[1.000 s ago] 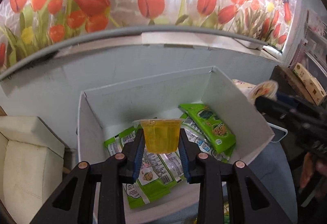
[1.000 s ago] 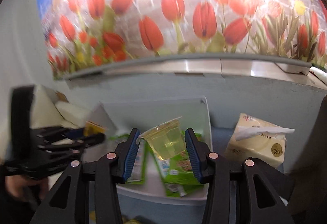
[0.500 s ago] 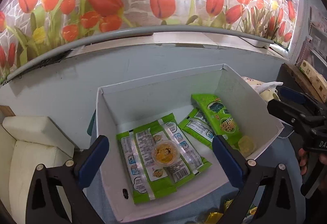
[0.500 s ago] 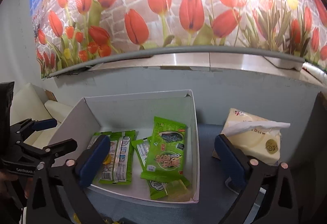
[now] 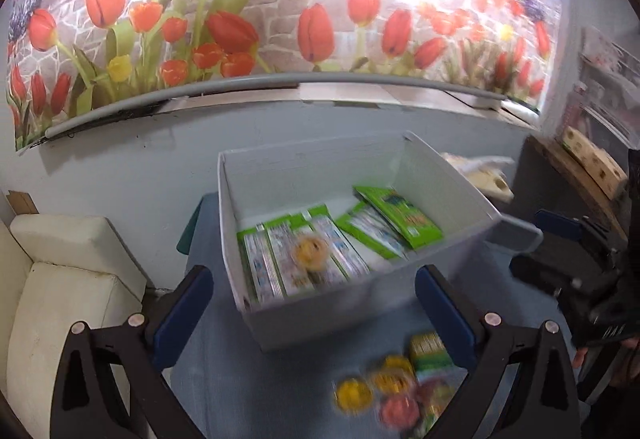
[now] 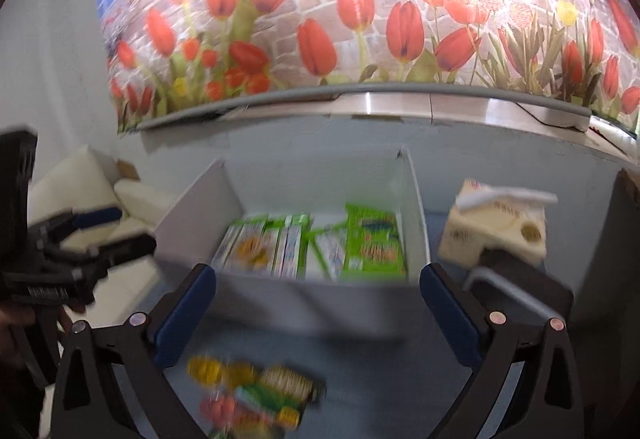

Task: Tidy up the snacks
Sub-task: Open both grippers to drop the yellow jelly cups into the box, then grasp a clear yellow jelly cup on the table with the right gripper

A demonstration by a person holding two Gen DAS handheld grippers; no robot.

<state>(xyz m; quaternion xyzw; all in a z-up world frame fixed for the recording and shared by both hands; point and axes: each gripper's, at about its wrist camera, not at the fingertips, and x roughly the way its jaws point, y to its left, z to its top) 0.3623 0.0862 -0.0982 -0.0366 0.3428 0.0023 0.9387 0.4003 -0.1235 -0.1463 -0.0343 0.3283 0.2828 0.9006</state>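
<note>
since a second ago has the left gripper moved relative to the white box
Yes. The left gripper has pulled back from the white box: its open fingers were over the box interior, and now the box's near wall lies ahead of them, with loose snacks on the table showing below.

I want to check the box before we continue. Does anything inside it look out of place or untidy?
One thing: a yellow jelly cup lies on top of the green snack packets in the white box, not on the floor. One green packet leans against the right wall. Nothing looks spilled or damaged.
</note>
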